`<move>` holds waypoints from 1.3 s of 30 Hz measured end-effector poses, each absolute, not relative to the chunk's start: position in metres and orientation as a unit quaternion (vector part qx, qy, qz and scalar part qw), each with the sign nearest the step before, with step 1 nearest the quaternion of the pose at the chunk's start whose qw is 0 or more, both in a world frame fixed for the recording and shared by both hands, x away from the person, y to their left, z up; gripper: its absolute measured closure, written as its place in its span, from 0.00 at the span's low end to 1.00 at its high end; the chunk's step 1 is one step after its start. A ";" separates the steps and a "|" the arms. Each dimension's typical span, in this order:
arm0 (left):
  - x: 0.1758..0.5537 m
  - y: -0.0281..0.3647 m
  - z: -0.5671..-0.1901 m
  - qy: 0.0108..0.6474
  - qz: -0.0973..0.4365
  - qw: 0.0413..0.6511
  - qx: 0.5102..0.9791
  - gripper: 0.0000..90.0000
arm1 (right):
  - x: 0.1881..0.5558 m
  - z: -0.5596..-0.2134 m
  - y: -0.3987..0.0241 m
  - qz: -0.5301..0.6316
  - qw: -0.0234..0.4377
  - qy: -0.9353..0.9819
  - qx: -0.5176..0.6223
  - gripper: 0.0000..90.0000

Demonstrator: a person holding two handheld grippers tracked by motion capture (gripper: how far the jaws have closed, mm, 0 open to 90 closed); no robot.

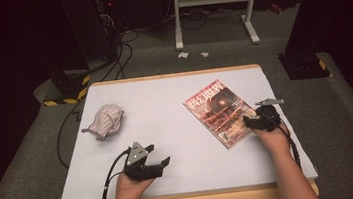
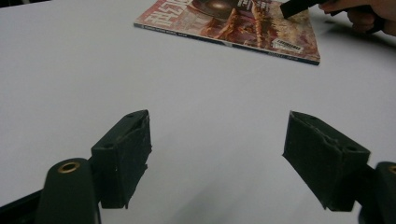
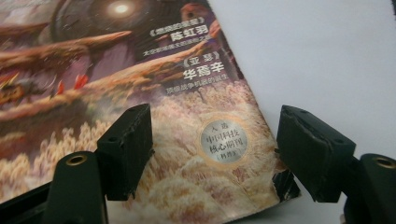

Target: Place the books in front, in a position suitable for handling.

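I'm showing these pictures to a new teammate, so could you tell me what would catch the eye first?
The colourful magazine lies on the right of the white table, with the open right gripper at its near corner. A crumpled striped cloth sits far left, and the open left gripper rests near the front edge.

Magazine [image 3: 140, 93] cover: 陈虹羽; 华裔辛; seal 中国科技核心期刊
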State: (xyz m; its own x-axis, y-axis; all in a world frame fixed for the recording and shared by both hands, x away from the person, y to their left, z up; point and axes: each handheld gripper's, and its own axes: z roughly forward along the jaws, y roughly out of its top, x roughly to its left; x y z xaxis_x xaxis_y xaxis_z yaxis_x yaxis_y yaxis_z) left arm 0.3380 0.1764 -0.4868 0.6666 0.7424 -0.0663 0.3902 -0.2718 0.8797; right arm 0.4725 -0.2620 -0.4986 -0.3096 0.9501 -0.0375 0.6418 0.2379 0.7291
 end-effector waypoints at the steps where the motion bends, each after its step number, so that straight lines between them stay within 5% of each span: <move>1: 0.338 0.177 -0.487 0.367 0.183 0.481 0.775 0.26 | 0.464 -0.498 -0.255 0.308 0.250 0.752 0.526 0.31; 24: 0.373 0.144 -0.488 0.398 0.156 0.455 0.781 0.29 | 0.396 -0.496 -0.192 0.333 0.240 0.788 0.458 0.35; 39: 0.436 0.064 -0.504 0.430 0.110 0.399 0.802 0.34 | 0.436 -0.499 -0.205 0.350 0.205 0.764 0.501 0.44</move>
State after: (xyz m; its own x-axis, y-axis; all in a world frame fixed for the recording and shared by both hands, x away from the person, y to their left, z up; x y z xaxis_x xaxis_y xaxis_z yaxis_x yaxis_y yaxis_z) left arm 0.4363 0.0636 -0.5041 0.6068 0.7773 -0.1664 0.6014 -0.3120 0.7355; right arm 0.4356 -0.2053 -0.4993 -0.4134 0.9098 0.0379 0.6235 0.2525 0.7399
